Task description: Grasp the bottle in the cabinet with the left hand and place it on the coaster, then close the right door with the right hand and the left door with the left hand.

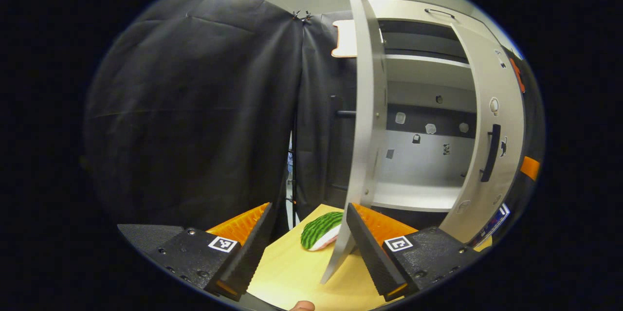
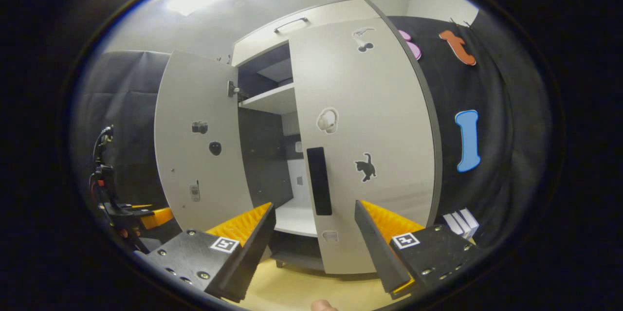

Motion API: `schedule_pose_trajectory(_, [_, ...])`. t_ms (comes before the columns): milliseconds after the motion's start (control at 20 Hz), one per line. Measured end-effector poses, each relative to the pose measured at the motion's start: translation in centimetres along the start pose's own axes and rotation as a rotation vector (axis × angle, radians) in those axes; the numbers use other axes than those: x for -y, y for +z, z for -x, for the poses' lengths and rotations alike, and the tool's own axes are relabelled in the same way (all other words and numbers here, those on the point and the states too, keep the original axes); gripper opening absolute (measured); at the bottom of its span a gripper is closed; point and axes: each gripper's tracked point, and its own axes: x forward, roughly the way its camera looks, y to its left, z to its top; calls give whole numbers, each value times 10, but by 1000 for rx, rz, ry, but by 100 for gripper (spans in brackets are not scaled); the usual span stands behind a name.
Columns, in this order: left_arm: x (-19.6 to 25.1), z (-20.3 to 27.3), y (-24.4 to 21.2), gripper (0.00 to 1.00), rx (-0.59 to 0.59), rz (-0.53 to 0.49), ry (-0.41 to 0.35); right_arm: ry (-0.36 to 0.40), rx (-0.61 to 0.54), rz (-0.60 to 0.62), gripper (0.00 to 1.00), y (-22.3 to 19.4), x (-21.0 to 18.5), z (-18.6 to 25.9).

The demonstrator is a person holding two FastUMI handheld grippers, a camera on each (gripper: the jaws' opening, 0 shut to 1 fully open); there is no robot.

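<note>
In the left gripper view, the left claw (image 1: 302,247) has its fingers spread wide apart and grips nothing. Between them shows the yellow table (image 1: 292,277). The edge of the cabinet's left door (image 1: 362,121) stands open, edge-on toward the camera, and its lower corner comes down just inside the right finger (image 1: 370,247), at about 5 o'clock from the view's centre; whether finger and door touch cannot be told. A watermelon-patterned coaster (image 1: 321,230) lies on the table just behind the gap between the fingers, beside the door's lower edge, with no bottle on it. At 3 o'clock the cabinet (image 1: 423,121) shows bare pale shelves. The right door (image 1: 491,145), with a dark handle (image 1: 490,153), stands at the far side of the opening. A fingertip (image 1: 302,306) of the person shows at 6 o'clock.

In the right gripper view, the right claw (image 2: 314,247) is likewise wide apart and empty, pointed at the cabinet from the front. The right door (image 2: 370,155) is swung mostly across the opening, its dark handle (image 2: 319,182) above the gap between the fingers. The left door (image 2: 204,145) hangs open at 9 o'clock. Farther off at 8 o'clock, the left claw (image 2: 141,216) is beside that open door. The bottle's place cannot be told from either view.
</note>
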Motion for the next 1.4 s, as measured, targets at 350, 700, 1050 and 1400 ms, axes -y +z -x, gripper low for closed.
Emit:
schedule_pose_trajectory(350, [-3, -14, 1, 90, 3, -13, -36, -25, 13, -4, 98, 0, 2, -6])
schedule_pose_trajectory(700, [12, -7, 0, 84, -20, -6, -146, -15, 14, -24, 98, 3, 5, -10])
schedule_pose_trajectory(1050, [80, 7, -6, 89, -31, -2, -307, -27, 21, -9, 98, 9, 15, 5])
schedule_pose_trajectory(1400, [161, 23, -7, 89, -28, 13, -515, -73, 47, 1, 98, 19, 35, 20])
